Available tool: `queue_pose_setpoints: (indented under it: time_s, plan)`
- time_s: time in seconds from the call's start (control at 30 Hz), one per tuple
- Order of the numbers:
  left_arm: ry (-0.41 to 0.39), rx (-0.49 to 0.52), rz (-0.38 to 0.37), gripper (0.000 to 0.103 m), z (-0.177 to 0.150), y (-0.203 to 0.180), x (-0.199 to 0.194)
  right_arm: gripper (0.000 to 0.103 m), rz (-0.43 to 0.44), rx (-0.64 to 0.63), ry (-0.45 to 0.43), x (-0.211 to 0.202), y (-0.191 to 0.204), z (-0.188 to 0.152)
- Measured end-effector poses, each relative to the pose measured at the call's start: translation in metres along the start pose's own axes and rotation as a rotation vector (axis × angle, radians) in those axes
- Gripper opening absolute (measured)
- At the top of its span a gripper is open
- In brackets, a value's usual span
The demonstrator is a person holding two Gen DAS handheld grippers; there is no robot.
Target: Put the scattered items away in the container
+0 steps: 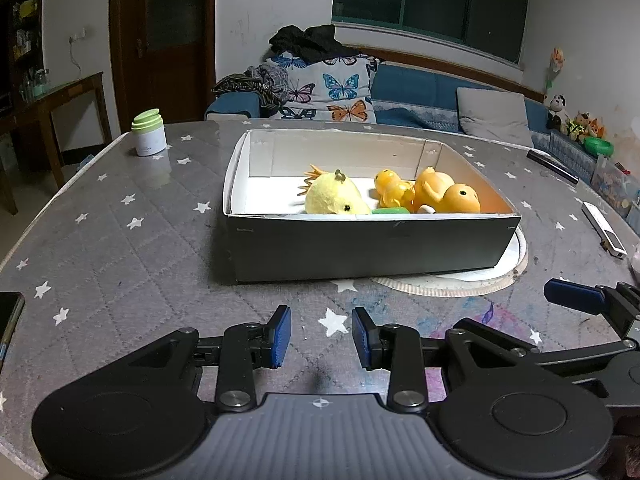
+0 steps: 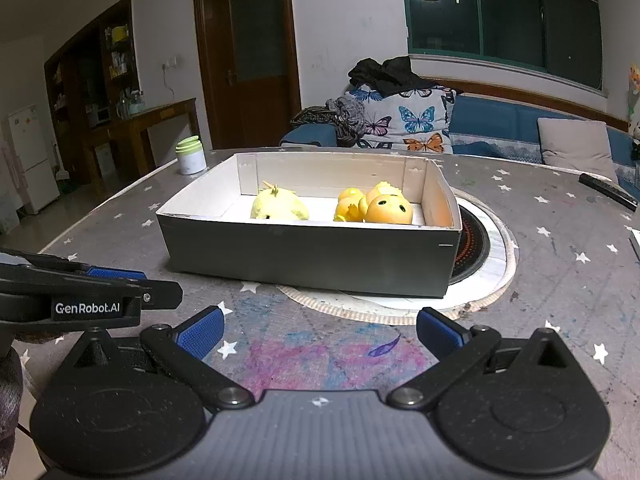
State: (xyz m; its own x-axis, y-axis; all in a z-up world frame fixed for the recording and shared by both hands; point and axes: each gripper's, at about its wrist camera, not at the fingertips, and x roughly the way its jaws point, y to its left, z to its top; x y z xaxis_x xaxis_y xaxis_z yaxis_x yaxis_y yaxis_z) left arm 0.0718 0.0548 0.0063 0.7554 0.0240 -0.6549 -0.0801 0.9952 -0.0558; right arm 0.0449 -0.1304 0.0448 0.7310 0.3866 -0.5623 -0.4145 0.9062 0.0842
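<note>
A dark open box [image 1: 360, 246] [image 2: 312, 256] with a white inside stands on the star-patterned table. In it lie a yellow plush chick [image 1: 334, 196] [image 2: 279, 206], two orange rubber ducks [image 1: 446, 192] [image 2: 386, 206] and a small green item [image 1: 390, 211]. My left gripper [image 1: 321, 336] is partly open and empty, low over the table in front of the box. My right gripper [image 2: 318, 330] is wide open and empty, to the right of the left one, also in front of the box. One right fingertip [image 1: 574, 295] shows in the left wrist view.
A white jar with a green lid [image 1: 149, 133] [image 2: 191, 155] stands at the far left of the table. A round mat [image 1: 456, 280] lies under the box. A white remote [image 1: 603, 229] and a dark remote [image 1: 554, 166] lie at the right. A phone [image 1: 9, 320] lies at the left edge.
</note>
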Motion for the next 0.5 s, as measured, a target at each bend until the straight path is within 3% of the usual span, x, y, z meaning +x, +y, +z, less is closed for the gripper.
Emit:
queue_pose_setpoints:
  time_s: [0.5]
  plan:
    - [0.013,0.000,0.012,0.036,0.010,0.001,0.011,0.103,0.002,0.002,0.023,0.013,-0.001,0.007]
